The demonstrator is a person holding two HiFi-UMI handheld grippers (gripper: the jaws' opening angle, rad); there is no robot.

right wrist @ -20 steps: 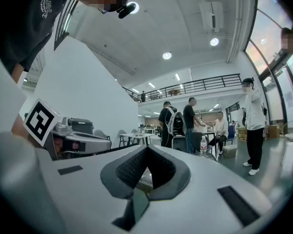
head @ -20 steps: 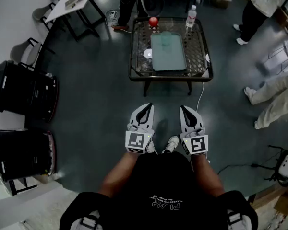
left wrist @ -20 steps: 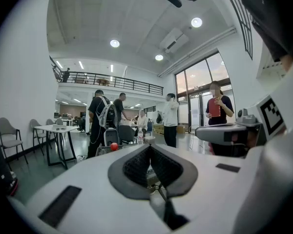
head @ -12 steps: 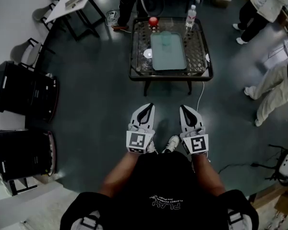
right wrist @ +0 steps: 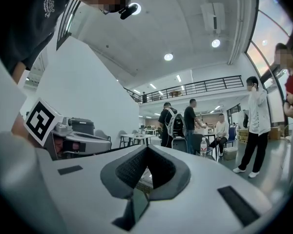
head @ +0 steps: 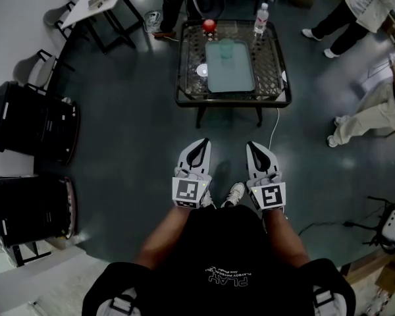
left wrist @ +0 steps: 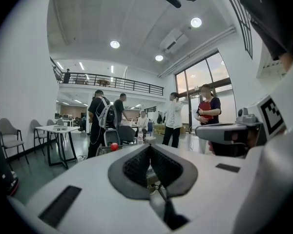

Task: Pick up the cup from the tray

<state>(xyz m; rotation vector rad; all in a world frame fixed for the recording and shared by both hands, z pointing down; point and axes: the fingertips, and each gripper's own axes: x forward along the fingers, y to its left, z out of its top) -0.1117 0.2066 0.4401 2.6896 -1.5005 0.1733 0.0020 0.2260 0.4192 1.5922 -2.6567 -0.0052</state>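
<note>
Desk [head: 280, 78] sits slightly higher in the head view than a moment ago, and the bystanders [head: 355, 120] at 3 o'clock have shifted their legs. Both tongs are about where they were.

Left tongs [head: 199, 143] and right tongs [head: 254, 146] are clenched with nothing between the pads. They're held level and side by side, close to the body. Reads as a carry posture for the walk-up, since nothing is in reach yet.

Cup [head: 226, 47] stands upright at the 12 o'clock end of the teal tray [head: 232, 78], which lies centred on the desk, dead ahead at 12 o'clock and well apart from the tongs across open floor. Red ball [head: 209, 26] is at 11 o'clock of the cup and a water bottle [head: 261, 18] at 1 o'clock, both off the tray.

Grasp not started. The tongs need to open before reaching the cup.
</note>
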